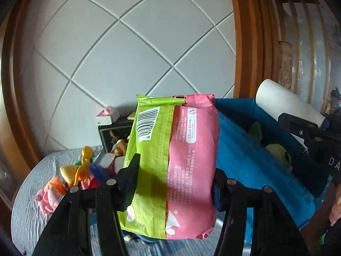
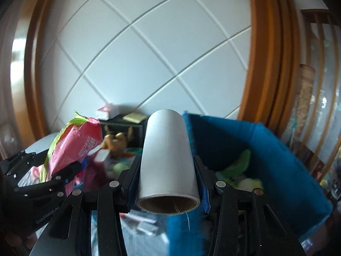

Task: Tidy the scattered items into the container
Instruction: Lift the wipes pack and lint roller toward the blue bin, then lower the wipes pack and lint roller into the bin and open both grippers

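My left gripper [image 1: 173,181] is shut on a pink and green wipes packet [image 1: 177,160] and holds it upright above the bed, just left of the blue fabric bin [image 1: 245,149]. My right gripper [image 2: 167,177] is shut on a white roll with a cardboard core [image 2: 168,155], held over the bin's near left corner [image 2: 277,160]. The packet [image 2: 76,145] and the left gripper [image 2: 42,181] show at the left of the right wrist view. The roll [image 1: 289,104] shows above the bin in the left wrist view. Green soft toys [image 2: 240,170] lie inside the bin.
Loose toys lie on the grey bedcover [image 1: 27,202]: a pink pig [image 1: 48,198], a yellow duck [image 1: 72,170], a brown plush [image 2: 117,140]. A black box [image 1: 113,136] with a small white carton [image 1: 107,115] stands by the tiled wall. A wooden frame [image 1: 251,42] is at the right.
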### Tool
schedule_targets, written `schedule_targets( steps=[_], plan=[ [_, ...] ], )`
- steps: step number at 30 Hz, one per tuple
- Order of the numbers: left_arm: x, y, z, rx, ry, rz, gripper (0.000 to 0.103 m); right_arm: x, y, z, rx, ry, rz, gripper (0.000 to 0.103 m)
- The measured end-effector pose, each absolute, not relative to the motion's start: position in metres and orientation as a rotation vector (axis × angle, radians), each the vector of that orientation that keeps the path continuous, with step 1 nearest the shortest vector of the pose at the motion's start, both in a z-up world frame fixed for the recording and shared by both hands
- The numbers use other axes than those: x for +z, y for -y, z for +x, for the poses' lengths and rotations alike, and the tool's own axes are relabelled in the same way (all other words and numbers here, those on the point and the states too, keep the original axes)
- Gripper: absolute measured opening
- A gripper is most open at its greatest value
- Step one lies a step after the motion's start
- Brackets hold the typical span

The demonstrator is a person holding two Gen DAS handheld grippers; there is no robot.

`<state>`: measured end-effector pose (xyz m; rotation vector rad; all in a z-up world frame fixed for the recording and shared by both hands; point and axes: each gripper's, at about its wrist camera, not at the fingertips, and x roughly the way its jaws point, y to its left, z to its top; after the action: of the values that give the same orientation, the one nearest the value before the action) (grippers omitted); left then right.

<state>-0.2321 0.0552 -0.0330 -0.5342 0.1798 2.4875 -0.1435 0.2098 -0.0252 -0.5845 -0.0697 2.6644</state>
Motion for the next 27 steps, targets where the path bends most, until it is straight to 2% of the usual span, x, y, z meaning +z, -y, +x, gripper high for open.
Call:
schedule_targets(
  steps=[6, 11, 18, 24, 27],
  plan=[
    [0.01, -0.177, -0.225, 2.468, -0.195, -0.508, 0.055, 0.006, -0.325, -0.12, 2.631, 0.131, -0.545, 0.045],
    [0.012, -0.288, -0.229, 2.389, -0.204, -0.705, 0.055, 0.007, -0.409, -0.111, 2.62, 0.131, -0.626, 0.045],
    [-0.058, -0.397, -0.256, 2.365, -0.418, -1.076, 0.055, -0.022, -0.494, -0.116, 2.636, 0.0, -0.807, 0.045],
    [-0.109, -0.42, -0.274, 2.367, -0.54, -1.229, 0.058, -0.056, -0.52, -0.153, 2.647, -0.13, -0.963, 0.045],
    [-0.114, -0.424, -0.274, 2.366, -0.573, -1.251, 0.059, -0.073, -0.519, -0.17, 2.641, -0.162, -1.036, 0.045]
  ],
)
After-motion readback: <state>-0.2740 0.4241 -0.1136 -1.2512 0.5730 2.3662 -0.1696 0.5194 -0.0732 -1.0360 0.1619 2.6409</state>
